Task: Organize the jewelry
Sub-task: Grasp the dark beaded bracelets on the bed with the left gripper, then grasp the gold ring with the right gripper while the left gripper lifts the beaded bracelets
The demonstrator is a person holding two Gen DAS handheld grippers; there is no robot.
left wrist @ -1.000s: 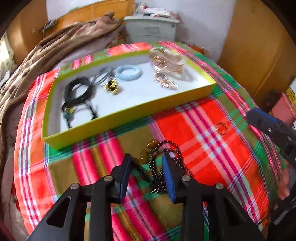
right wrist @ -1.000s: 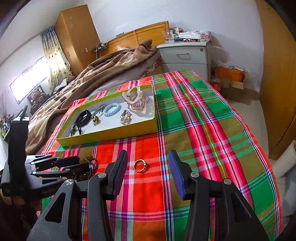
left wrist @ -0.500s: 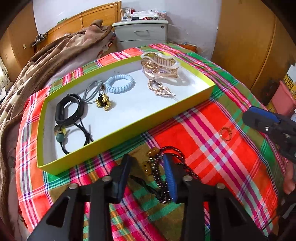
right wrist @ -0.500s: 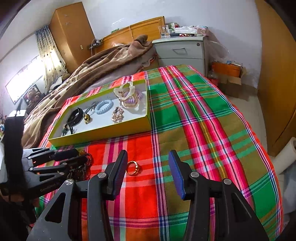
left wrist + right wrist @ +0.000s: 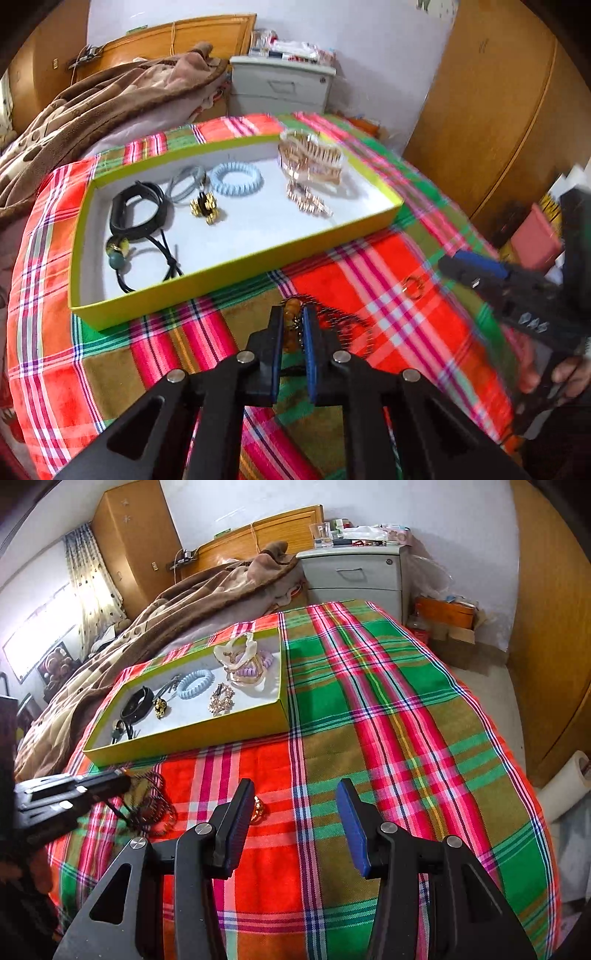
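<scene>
Left wrist: left tongs (image 5: pixel 293 325) just closing, pinching round-beaded necklace (image 5: pixel 291 314).

black tool (image 5: pixel 293 325), blue pads (image 5: pixel 351 827)

Yellow tray (image 5: pixel 192 740) sits at far left part of plaid bedspread (image 5: pixel 406 716), crowded with hair ties and clips; bare white floor only along its near wall. Brown blanket (image 5: pixel 177 609) heaped past bedspread's far-left edge blocks approach there. Whole right half of bedspread bare to its right edge. Near-left strip below tray taken by beaded necklace (image 5: pixel 151 805), gold ring (image 5: pixel 258 808), left gripper (image 5: pixel 123 775).
</scene>
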